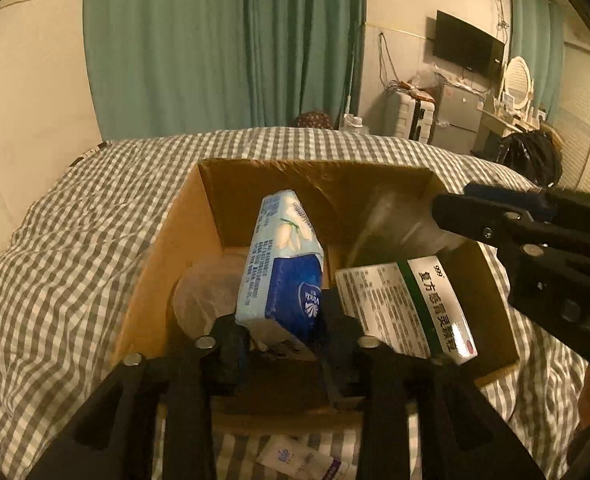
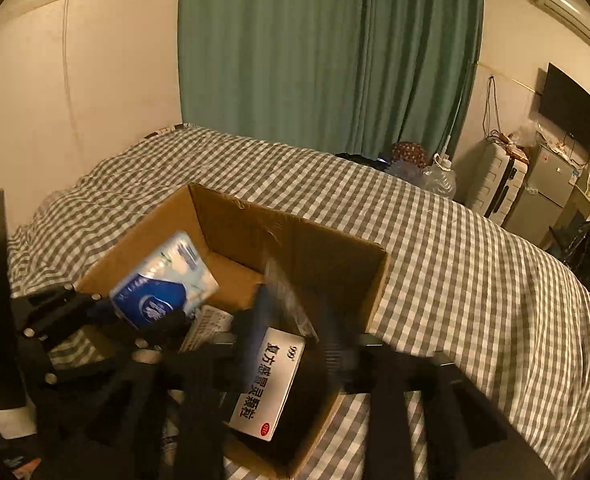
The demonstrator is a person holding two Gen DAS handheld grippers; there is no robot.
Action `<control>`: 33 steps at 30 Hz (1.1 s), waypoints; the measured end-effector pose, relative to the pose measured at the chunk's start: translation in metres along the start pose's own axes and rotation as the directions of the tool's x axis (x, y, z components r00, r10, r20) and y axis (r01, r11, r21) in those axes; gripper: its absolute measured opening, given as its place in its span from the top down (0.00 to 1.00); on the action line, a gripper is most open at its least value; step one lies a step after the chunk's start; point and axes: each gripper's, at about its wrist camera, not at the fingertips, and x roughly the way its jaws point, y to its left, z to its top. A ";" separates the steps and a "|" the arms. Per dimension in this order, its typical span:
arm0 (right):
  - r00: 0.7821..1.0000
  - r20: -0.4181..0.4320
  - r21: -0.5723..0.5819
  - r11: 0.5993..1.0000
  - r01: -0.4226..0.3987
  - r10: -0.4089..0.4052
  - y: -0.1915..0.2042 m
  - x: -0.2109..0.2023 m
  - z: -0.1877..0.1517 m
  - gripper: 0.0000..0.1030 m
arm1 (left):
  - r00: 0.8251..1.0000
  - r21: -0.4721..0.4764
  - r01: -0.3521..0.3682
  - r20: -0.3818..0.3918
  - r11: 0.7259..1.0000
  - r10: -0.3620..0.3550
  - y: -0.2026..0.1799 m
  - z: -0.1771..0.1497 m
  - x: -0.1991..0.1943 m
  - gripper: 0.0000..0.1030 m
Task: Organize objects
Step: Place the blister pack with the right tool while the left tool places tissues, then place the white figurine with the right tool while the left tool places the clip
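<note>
One bed (image 1: 75,240) fills most of the room in front of me, covered in a grey-and-white checked cover, with a green curtain (image 1: 223,40) hanging behind it. On the cover sits an open cardboard box (image 1: 163,248), its flaps up. The left gripper (image 1: 283,332) comes in from the near side and holds a blue-and-white tissue pack (image 1: 283,268) upright above the box's near edge, its fingers pressed against the lower end of the pack. To the right of the pack, inside the box, a white medicine carton (image 1: 407,304) with a green stripe lies tilted. The right gripper (image 2: 295,328) hangs over that carton, its fingers set apart on either side of the carton's far end; they are blurred, and I cannot tell whether they touch it. A clear plastic item lies low in the box's left part, too dim to name. A small white sachet (image 1: 303,460) lies on the cover just near the box.
</note>
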 end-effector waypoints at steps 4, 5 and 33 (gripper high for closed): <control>0.999 0.037 -0.008 1.000 0.005 -0.005 -0.006 -0.028 0.002 0.39 | 1.000 -0.005 -0.024 0.020 1.000 0.024 0.000 -0.002 -0.013 0.27; 0.999 0.044 -0.008 1.000 0.008 -0.008 -0.006 -0.035 0.003 0.35 | 1.000 -0.014 -0.018 0.015 1.000 0.018 0.001 -0.003 -0.018 0.25; 0.997 0.081 0.022 1.000 -0.001 -0.001 -0.009 -0.179 -0.104 0.10 | 0.985 -0.097 -0.165 0.030 0.982 0.169 0.001 -0.099 -0.140 0.03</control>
